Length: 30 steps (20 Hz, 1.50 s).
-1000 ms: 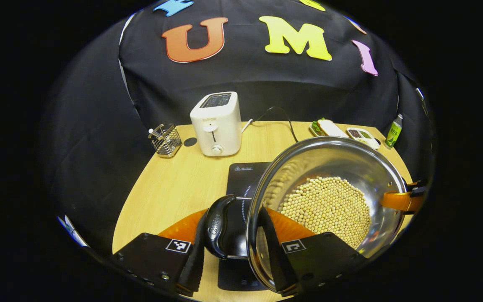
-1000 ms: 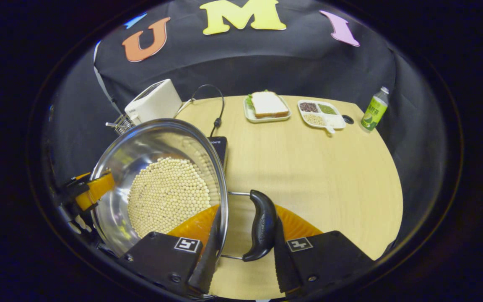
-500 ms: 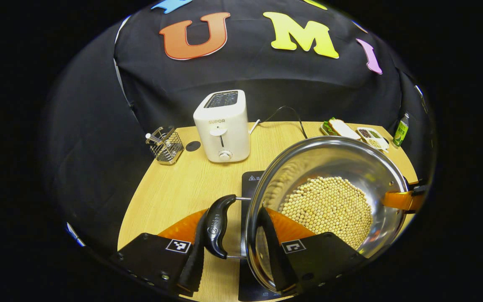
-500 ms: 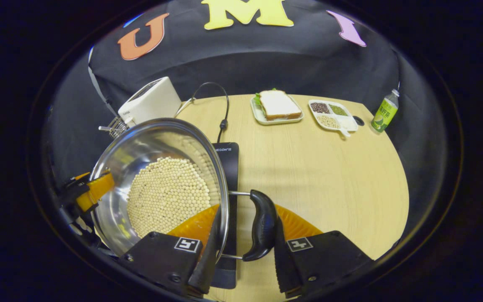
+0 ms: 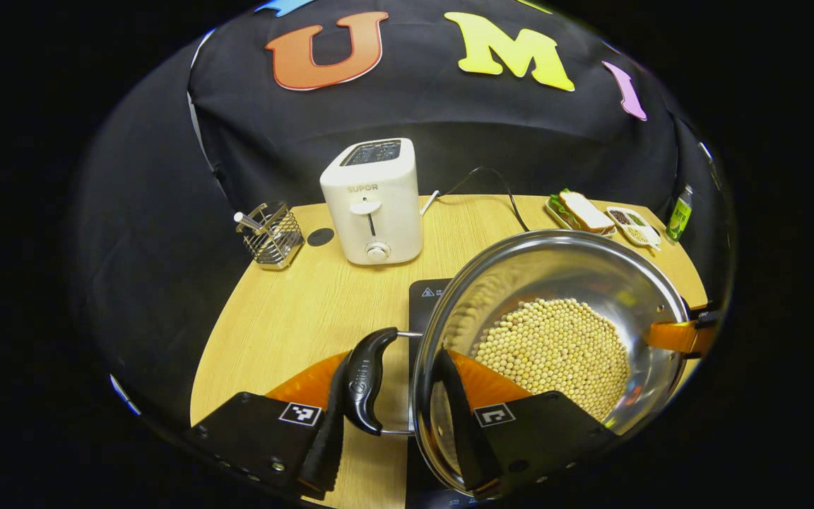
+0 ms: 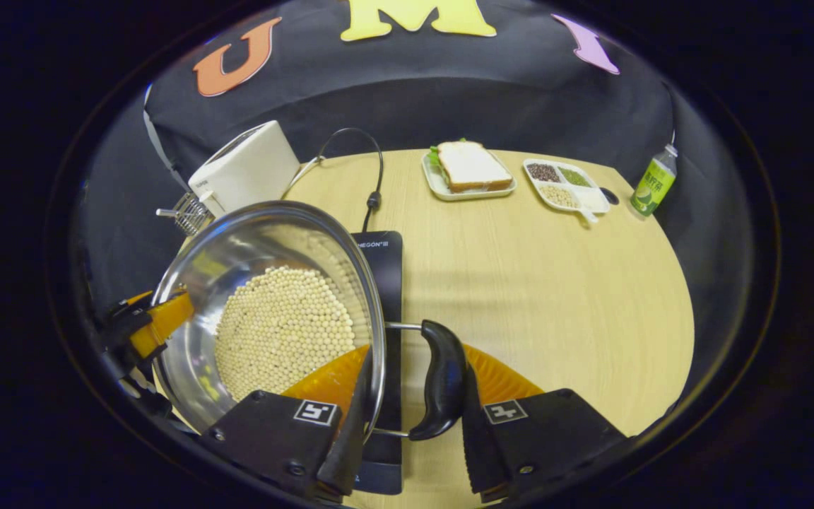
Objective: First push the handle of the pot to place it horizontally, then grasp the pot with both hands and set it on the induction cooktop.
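Note:
A steel pot (image 5: 520,272) holding pale beans (image 5: 555,346) hangs between both grippers over the black induction cooktop (image 5: 427,297). My left gripper (image 5: 391,364) is shut on the pot's black side handle (image 5: 364,378), with one finger outside the handle and the other inside the rim. The right gripper's orange finger (image 5: 675,336) shows at the far rim. In the right gripper view my right gripper (image 6: 415,371) is shut the same way on the opposite handle (image 6: 442,378) of the pot (image 6: 237,244). The cooktop (image 6: 382,265) shows beside the rim, and the left gripper's finger (image 6: 160,322) beyond.
A white toaster (image 5: 375,201) stands at the back, its cord (image 6: 372,177) running toward the cooktop. A wire holder (image 5: 273,235) sits at the back left. A sandwich plate (image 6: 469,170), a divided dish (image 6: 566,185) and a green bottle (image 6: 651,184) line the back right.
Both grippers have carried the pot leftward over the table. The cooktop has slid from under the left handle toward the pot and now shows beside the right handle.

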Tool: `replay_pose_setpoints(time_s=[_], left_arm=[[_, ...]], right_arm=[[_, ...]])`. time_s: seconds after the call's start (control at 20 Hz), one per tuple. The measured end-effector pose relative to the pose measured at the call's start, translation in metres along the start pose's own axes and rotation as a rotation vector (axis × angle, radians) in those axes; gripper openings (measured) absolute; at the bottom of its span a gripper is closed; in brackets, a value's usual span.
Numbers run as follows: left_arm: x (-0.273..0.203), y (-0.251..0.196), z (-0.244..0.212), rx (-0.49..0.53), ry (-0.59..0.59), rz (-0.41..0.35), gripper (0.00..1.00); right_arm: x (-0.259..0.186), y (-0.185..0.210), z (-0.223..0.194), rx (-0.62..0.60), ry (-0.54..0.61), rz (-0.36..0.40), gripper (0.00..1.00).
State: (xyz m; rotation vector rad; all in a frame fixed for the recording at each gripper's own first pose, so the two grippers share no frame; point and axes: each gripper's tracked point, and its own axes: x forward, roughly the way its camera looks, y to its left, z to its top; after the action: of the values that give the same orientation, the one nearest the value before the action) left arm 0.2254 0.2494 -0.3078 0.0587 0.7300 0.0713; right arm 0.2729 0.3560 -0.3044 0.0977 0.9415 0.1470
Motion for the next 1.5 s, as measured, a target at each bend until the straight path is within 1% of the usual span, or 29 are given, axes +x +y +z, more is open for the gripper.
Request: replay_pose_setpoints(time_s=[0.1,0.2,0.3,0.6,0.75,0.85,0.9,0.95,1.0,1.05,1.1,1.15,1.25,1.35,1.45,1.5], left_arm=[[-0.001,0.002,-0.003,-0.013,-0.004,-0.002,0.64],[-0.003,0.001,-0.003,0.004,-0.028,0.000,0.66],[-0.003,0.000,-0.002,0.018,-0.049,0.001,0.67],[-0.005,0.001,-0.002,0.017,-0.083,0.004,0.67],[-0.004,0.001,-0.001,0.028,-0.089,-0.003,0.67],[-0.006,0.001,0.001,0.018,-0.095,-0.008,0.68],[-0.008,0.002,0.000,0.015,-0.099,-0.009,0.70],[-0.013,0.005,0.004,0.014,-0.115,0.006,0.70],[-0.015,0.009,0.015,0.017,-0.156,0.023,0.74],[-0.021,0.012,0.025,0.024,-0.196,0.034,0.79],[-0.029,0.012,0.031,0.028,-0.217,0.040,0.93],[-0.035,0.012,0.033,0.030,-0.218,0.048,0.98],[-0.046,0.011,0.038,0.036,-0.242,0.060,0.97],[-0.063,0.007,0.043,0.033,-0.262,0.073,0.96],[-0.084,-0.004,0.043,0.006,-0.268,0.065,0.97],[-0.094,-0.010,0.047,-0.005,-0.293,0.056,0.97]], right_arm=[[0.000,0.000,-0.001,0.000,-0.004,0.004,0.59],[0.001,0.000,-0.001,0.011,-0.019,0.011,0.60],[0.000,-0.001,-0.001,-0.004,-0.026,0.002,0.60],[0.001,-0.002,0.000,-0.008,-0.042,0.005,0.62],[0.001,-0.001,0.000,-0.007,-0.045,0.004,0.63],[0.001,-0.001,0.001,-0.011,-0.043,0.011,0.63],[0.000,-0.003,0.002,-0.022,-0.055,0.011,0.63],[-0.003,-0.007,0.006,-0.035,-0.082,-0.003,0.66],[-0.010,-0.009,0.015,-0.056,-0.129,-0.011,0.72],[-0.017,-0.011,0.024,-0.076,-0.180,-0.019,0.77],[-0.026,-0.010,0.034,-0.112,-0.228,-0.026,0.75],[-0.035,-0.010,0.039,-0.144,-0.264,-0.033,0.77],[-0.051,-0.004,0.042,-0.191,-0.297,-0.020,0.78],[-0.069,-0.003,0.042,-0.208,-0.325,-0.013,0.79],[-0.086,0.004,0.032,-0.201,-0.324,0.041,0.80],[-0.097,0.004,0.030,-0.201,-0.331,0.052,0.82]])
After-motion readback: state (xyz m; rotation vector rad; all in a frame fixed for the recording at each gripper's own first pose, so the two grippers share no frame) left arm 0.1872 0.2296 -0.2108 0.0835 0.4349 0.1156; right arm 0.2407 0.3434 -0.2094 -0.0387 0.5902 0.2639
